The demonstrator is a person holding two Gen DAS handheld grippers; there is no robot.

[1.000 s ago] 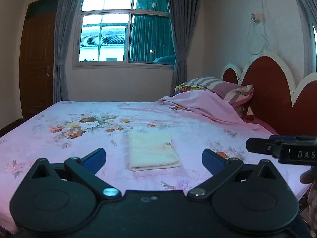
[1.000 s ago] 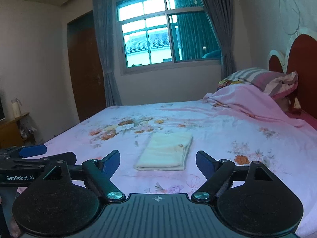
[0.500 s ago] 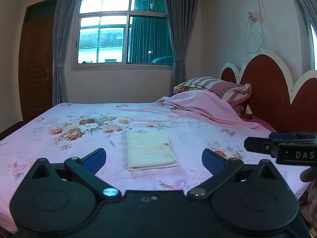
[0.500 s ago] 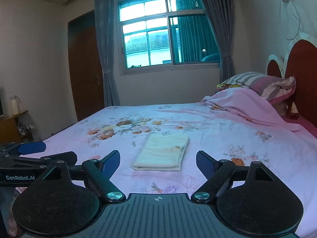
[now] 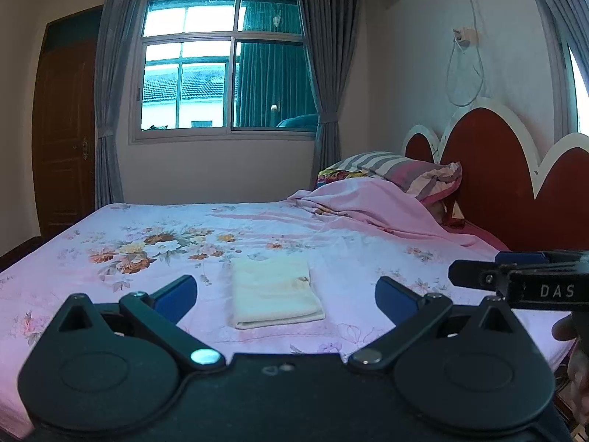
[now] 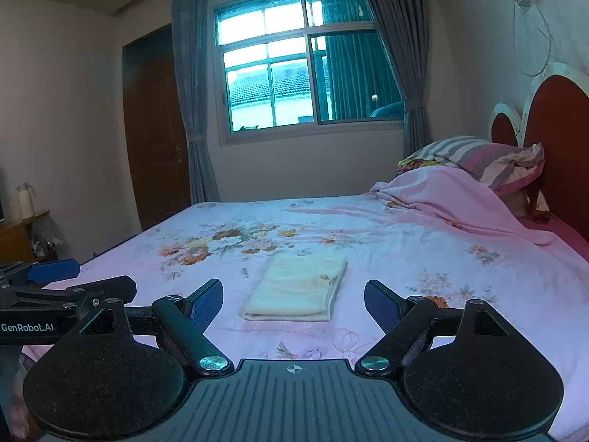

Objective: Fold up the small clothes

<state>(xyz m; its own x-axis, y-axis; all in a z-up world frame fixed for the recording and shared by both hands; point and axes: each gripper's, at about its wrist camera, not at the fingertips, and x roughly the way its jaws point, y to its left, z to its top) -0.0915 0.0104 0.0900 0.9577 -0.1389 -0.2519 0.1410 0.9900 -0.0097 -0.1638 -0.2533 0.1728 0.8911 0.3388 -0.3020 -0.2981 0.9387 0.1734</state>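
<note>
Drawn back a little from the bed since a second ago, so that the folded cream cloth now sits lower and nearer the gap between the blue pads. Spread wide and empty: left gripper, cloth lying ahead between its fingers, touching neither. Likewise parted and holding nothing: right gripper, cloth just ahead, slightly left of centre. Flat on the floral pink bedsheet; striped pillow far ahead to the right.
</note>
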